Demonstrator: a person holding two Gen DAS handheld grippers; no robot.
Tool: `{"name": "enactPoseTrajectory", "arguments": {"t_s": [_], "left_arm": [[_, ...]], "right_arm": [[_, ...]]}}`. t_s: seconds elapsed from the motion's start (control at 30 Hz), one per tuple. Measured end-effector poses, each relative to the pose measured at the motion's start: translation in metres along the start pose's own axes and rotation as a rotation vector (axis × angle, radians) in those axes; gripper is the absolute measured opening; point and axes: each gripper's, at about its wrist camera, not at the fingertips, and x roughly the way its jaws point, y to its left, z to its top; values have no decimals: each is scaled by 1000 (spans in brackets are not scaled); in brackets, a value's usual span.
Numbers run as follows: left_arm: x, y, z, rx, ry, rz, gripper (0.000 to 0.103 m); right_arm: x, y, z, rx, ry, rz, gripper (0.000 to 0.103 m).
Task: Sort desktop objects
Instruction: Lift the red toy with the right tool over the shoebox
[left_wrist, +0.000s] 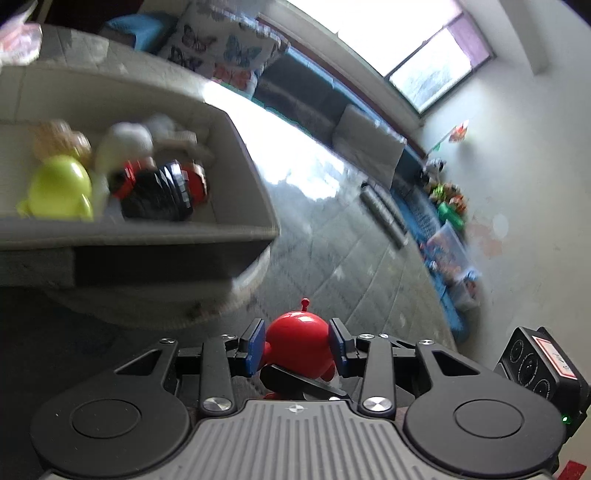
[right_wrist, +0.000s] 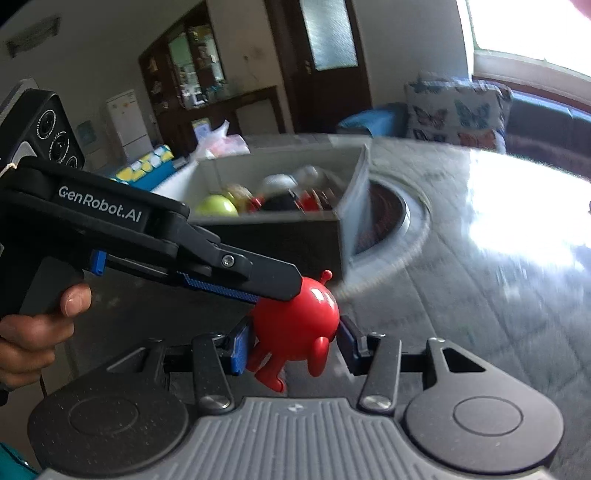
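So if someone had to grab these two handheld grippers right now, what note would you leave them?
Right gripper: shut on the red toy figure, in front of the grey box.
Left gripper: its pads also appear to press the toy's sides, so both seem to hold it.
Done: the box already holds a yellow-green toy, a black-and-red item and other blurred things.
Left: probably release one gripper, then put the red toy in the box.
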Motion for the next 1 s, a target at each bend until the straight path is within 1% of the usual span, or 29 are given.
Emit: {"name": "enactPoseTrajectory", "arguments": {"t_s": [0.17,0.27,0.37,0.47,0.7,0.83,1.0], "left_arm": [[-29,4,27,15,-98,15,40],[-39,14,46,9,-141,39,40],[-43,29,64,-10,-166,65,41],[-46,49,79,-46,-176,89,41],[-39,84,104,-90,-180,126,40],[-31,98,113,-106,-170,132,40],[-24,107,114,-120,-155,130,40]], "right_arm": [[8,17,38,-61,-49,26,48],[25,26,61,-85,-65,48,48],[48,31,82,-98,-67,69,48],[75,36,99,-92,-50,94,48],[123,42,120,-92,-20,119,48],[141,38,122,-83,-2,116,48],[153,36,121,-68,12,108,49]]}}
